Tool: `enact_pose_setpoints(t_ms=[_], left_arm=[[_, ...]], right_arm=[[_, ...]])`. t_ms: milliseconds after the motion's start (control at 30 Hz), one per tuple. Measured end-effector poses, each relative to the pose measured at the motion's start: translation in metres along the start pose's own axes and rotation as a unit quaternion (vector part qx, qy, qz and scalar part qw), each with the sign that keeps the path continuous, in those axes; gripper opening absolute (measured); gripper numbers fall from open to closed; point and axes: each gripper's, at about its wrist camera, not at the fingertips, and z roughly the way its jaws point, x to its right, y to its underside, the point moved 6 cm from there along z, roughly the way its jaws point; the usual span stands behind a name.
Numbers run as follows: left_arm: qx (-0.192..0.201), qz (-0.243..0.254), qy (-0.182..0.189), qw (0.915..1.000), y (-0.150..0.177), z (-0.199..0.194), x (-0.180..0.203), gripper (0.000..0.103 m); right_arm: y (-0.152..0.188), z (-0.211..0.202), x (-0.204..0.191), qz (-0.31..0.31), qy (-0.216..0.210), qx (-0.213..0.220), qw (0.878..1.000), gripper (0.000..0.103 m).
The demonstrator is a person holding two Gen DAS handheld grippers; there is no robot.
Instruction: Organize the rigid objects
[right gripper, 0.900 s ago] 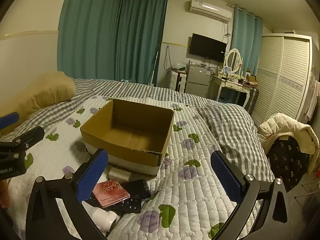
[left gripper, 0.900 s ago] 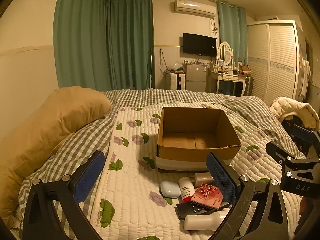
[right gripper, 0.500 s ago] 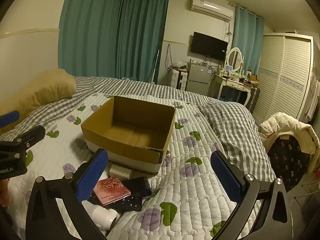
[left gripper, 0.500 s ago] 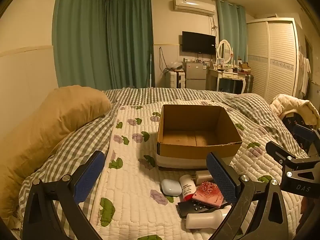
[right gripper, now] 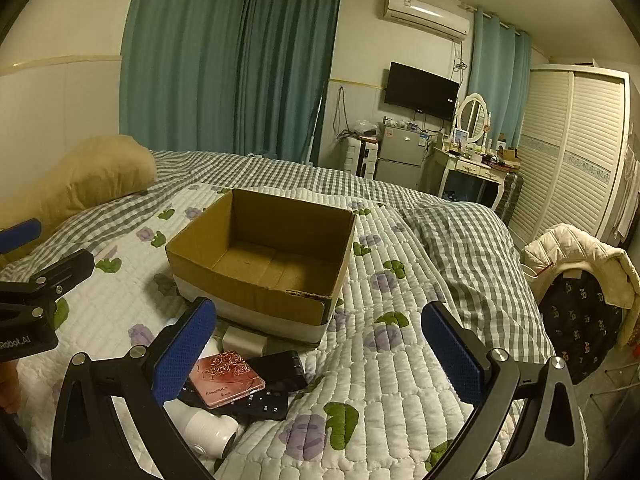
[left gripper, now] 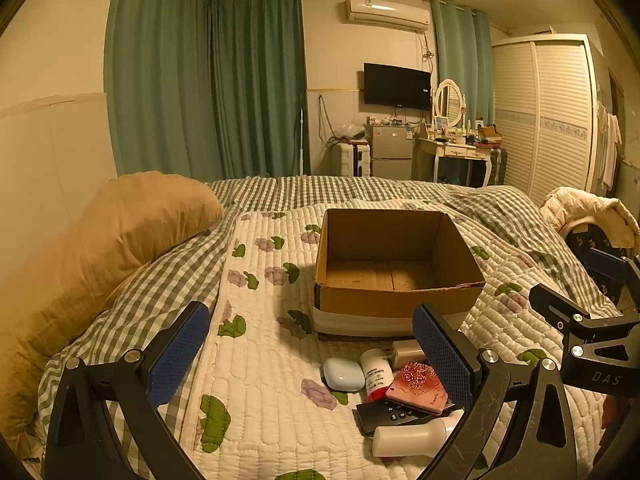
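An open, empty cardboard box [left gripper: 400, 300] [right gripper: 248, 292] stands on the quilted bed. In front of it lies a small pile: a pale blue earbud case [left gripper: 343, 374], a white tube with a red cap [left gripper: 375, 372], a white charger [left gripper: 404, 354] [right gripper: 244, 341], a pink rose-embossed case [left gripper: 418, 387] [right gripper: 226, 378], a black remote [left gripper: 394, 416] [right gripper: 260, 404], a black box [right gripper: 282, 368] and a white bottle [left gripper: 416, 436] [right gripper: 208, 432]. My left gripper [left gripper: 310, 354] is open and empty above the pile's left. My right gripper [right gripper: 318, 354] is open and empty above its right.
A tan pillow [left gripper: 120, 232] lies at the left of the bed. A checked duvet [right gripper: 460, 232] covers the right side. A chair with a cream jacket [right gripper: 576, 256] stands beside the bed. A dresser, fridge and wardrobe line the far wall.
Both grippers have tilted and moved slightly, so the box and pile sit a little higher in each view. Both stay open and empty.
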Motion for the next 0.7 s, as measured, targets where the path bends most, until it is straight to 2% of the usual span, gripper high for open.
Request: enact_pose_setpoints(t_ms=[700], left_arm=[[0.002,0.001,-0.002,1.0000,0.0014,-0.0003,-0.0049,0.103]], right_arm=[[-0.0003,0.0005,-0.0029,-0.006,-0.002,0.000,1.000,0.103]])
